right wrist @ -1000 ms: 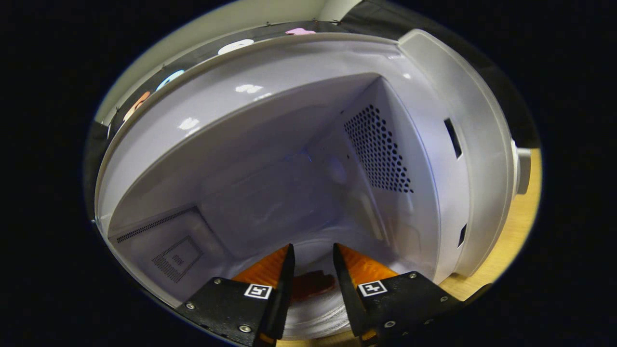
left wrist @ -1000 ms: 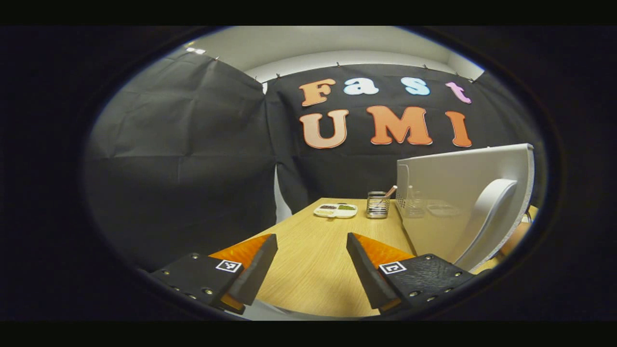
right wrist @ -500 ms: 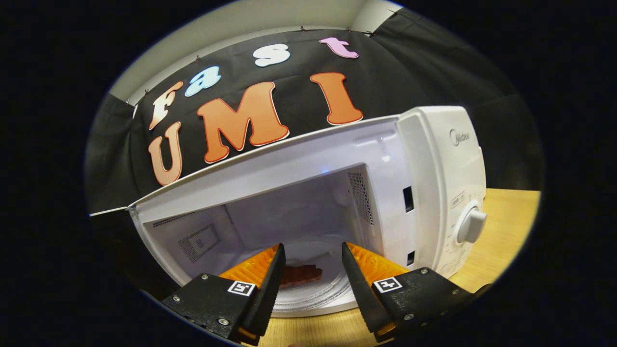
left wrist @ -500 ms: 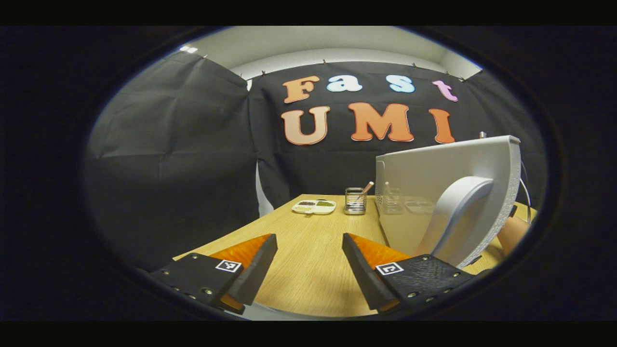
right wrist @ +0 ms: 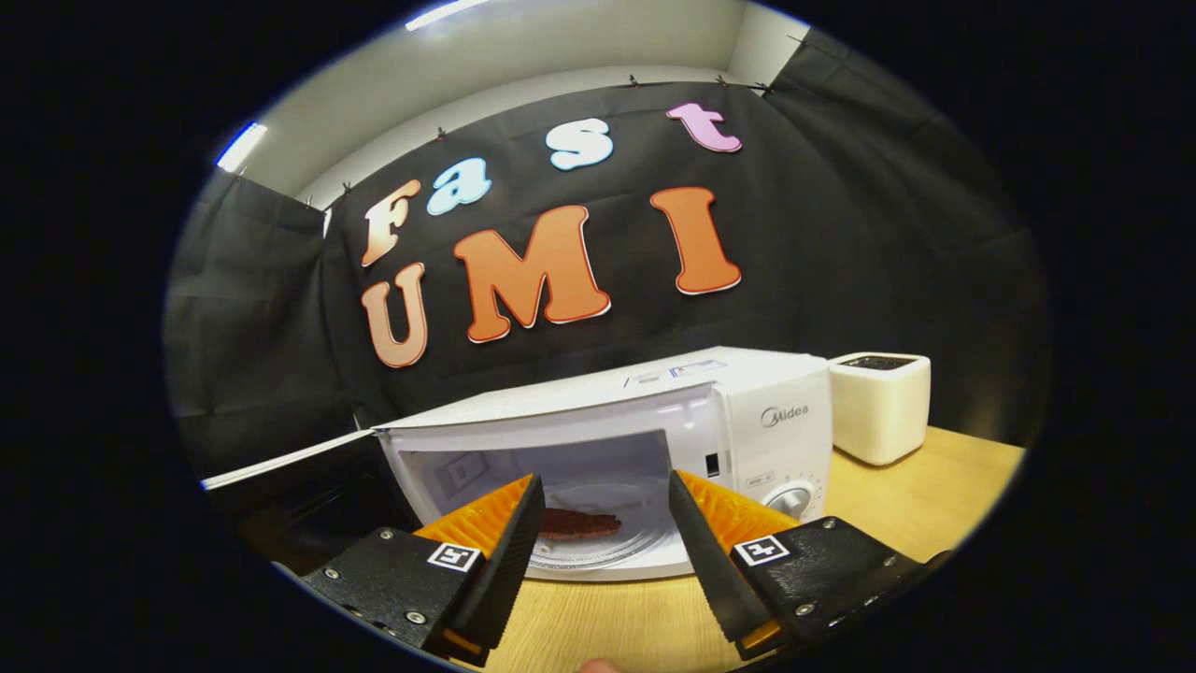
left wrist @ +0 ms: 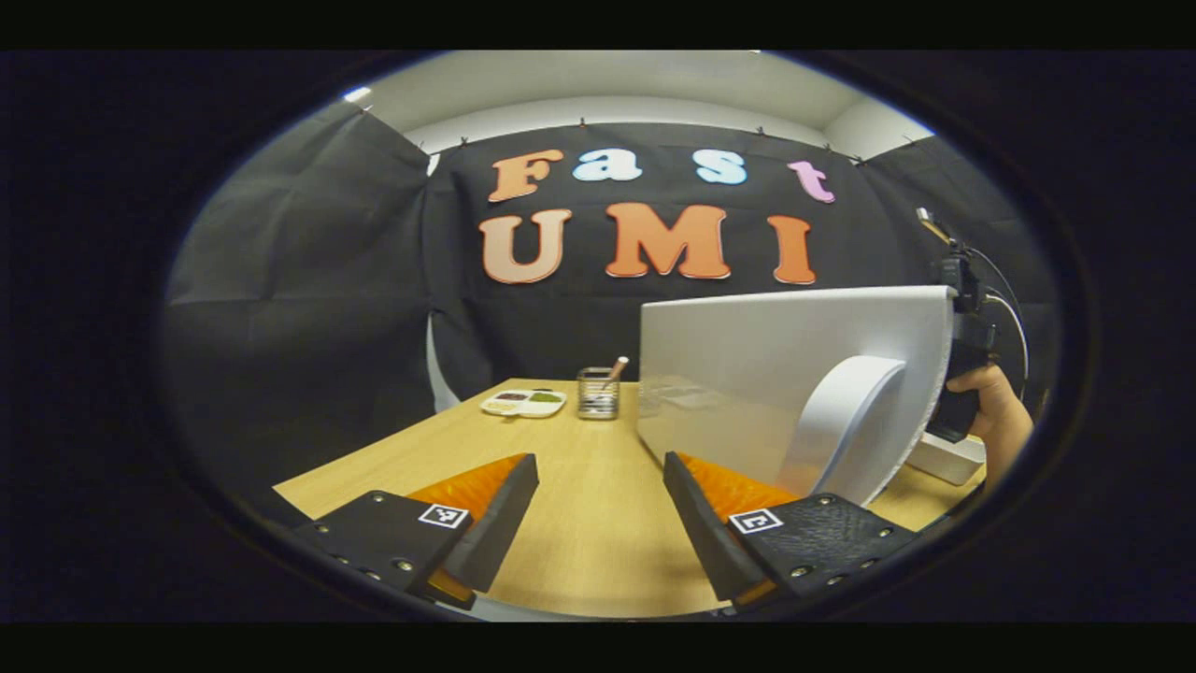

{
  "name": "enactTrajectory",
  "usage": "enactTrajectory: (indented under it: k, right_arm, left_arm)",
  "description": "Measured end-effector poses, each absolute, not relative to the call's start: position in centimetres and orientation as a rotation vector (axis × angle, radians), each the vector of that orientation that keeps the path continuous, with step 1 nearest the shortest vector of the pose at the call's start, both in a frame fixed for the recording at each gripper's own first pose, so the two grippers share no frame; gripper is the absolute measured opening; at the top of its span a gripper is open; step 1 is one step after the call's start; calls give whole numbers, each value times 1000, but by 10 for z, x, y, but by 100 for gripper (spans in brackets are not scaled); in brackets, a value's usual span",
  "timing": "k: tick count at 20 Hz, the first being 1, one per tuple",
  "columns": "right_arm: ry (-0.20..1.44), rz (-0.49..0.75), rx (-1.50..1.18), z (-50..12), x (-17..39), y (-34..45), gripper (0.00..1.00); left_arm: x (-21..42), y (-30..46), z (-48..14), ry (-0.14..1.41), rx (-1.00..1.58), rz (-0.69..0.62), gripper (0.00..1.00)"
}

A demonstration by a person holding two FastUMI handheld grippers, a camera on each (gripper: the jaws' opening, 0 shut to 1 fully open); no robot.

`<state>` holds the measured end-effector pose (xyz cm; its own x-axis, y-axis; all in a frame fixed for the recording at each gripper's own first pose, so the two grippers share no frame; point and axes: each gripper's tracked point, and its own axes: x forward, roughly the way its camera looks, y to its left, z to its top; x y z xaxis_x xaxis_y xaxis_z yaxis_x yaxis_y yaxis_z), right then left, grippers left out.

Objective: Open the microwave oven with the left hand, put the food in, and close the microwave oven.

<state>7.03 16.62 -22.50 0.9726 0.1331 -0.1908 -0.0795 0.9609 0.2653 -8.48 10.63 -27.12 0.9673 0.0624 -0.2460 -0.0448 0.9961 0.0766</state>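
the right gripper (right wrist: 598, 537) has backed out of the microwave (right wrist: 654, 439); a second ago its camera was deep in the cavity, and half a second ago it was just at the opening. now the whole oven shows in the right gripper view, with the counter (right wrist: 934, 495) around it. its fingers stand wide apart and hold nothing. the food (right wrist: 575, 523), a dark reddish strip, lies on the glass turntable (right wrist: 607, 551) inside the cavity, seen between those fingers at about 6 o'clock in that view. so the putting-in looks done, and what is left, as i judge it, is closing the door.

the door (left wrist: 794, 374) is wide open. in the left gripper view it stands at about 3 o'clock, its outer face and curved handle (left wrist: 836, 425) just beyond the left gripper (left wrist: 598, 509), whose fingers are also spread and empty. compared with a second ago, the door sits further toward the middle of that view and shows more of its face, so the left gripper has swung round toward it. past the door's edge a hand (left wrist: 995, 416) now shows, holding the other gripper; it was barely there before.

far back on the counter sit a small divided dish (left wrist: 523, 403) and a wire cup (left wrist: 598, 394) with a stick in it. a white square container (right wrist: 878, 407) stands just right of the microwave.
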Motion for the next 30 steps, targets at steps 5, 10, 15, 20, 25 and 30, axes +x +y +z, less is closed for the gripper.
enactTrajectory:
  k: [5,10,15,20,25,30]
  right_arm:
    - [192,155,197,-200,44,124,84]
    - [194,162,198,-186,22,77,84]
    - [167,185,180,-175,2,49,84]
    - [170,180,126,-175,-12,22,84]
    - [167,167,109,-172,-24,2,84]
    - [167,163,100,-172,-29,-9,84]
  left_arm:
    - [-67,38,-279,245,23,-69,84]
    - [-43,-22,-289,261,-1,-168,84]
    - [-11,-74,-302,268,-1,-232,59]
    - [21,-114,-316,295,-47,-276,11]
    - [43,-135,-341,342,-18,-294,8]
    - [76,-144,-352,352,65,-248,8]
